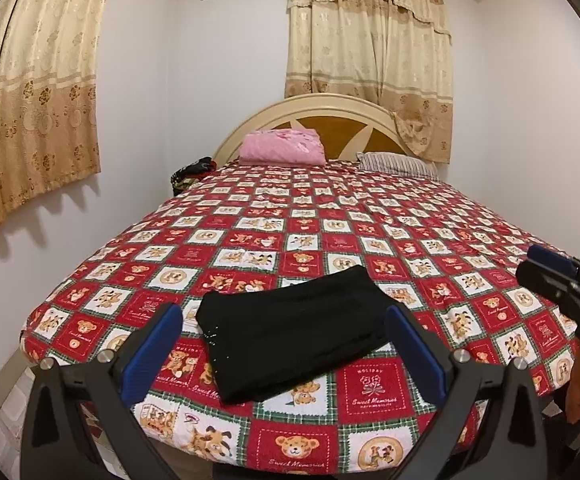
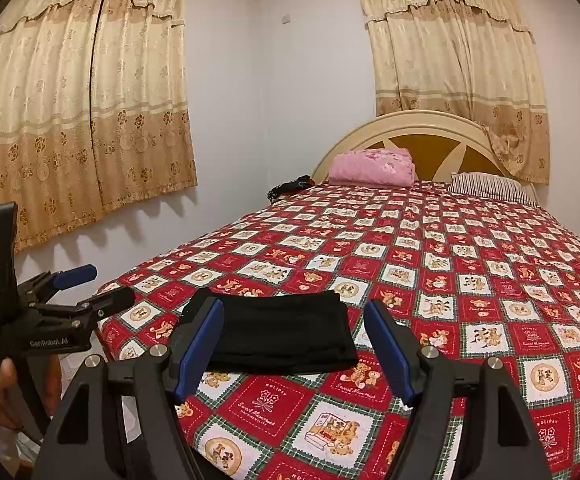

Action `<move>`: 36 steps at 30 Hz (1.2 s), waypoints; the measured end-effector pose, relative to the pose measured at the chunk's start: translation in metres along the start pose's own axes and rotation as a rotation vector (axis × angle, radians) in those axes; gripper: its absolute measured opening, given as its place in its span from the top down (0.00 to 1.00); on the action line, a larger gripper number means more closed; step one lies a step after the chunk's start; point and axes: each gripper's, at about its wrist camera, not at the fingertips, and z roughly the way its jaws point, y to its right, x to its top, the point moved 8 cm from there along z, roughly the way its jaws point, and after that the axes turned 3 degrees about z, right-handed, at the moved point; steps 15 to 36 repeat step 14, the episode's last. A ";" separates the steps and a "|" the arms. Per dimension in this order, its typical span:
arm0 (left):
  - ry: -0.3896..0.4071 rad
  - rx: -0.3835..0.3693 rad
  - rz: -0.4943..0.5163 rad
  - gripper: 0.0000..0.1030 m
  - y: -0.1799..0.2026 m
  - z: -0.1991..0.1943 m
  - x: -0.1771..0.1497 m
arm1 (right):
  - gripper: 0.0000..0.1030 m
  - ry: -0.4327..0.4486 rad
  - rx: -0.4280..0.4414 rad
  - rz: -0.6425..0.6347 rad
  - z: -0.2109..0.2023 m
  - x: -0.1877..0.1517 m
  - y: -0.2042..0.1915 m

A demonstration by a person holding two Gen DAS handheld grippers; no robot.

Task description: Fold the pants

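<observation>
The black pants point(image 1: 290, 330) sit folded near the bed's point(image 1: 369, 216) foot edge, straight ahead of both grippers, left gripper point(image 1: 284, 350) and right gripper point(image 2: 293, 344) both spread apart, empty, about equally near.

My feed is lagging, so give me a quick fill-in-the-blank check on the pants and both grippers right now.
1. The black pants lie ____ into a compact rectangle on the bedspread.
2. The left gripper is ____, holding nothing.
3. The right gripper is ____ as well.
4. The pink blanket sits by the ____.

Missing: folded; open; open; headboard
</observation>
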 end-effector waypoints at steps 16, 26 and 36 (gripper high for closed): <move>-0.008 -0.022 -0.006 0.00 0.002 0.012 -0.007 | 0.28 -0.021 -0.011 0.006 0.005 -0.003 0.006; -0.008 -0.022 -0.006 0.00 0.002 0.012 -0.007 | 0.28 -0.021 -0.011 0.006 0.005 -0.003 0.006; -0.008 -0.022 -0.006 0.00 0.002 0.012 -0.007 | 0.28 -0.021 -0.011 0.006 0.005 -0.003 0.006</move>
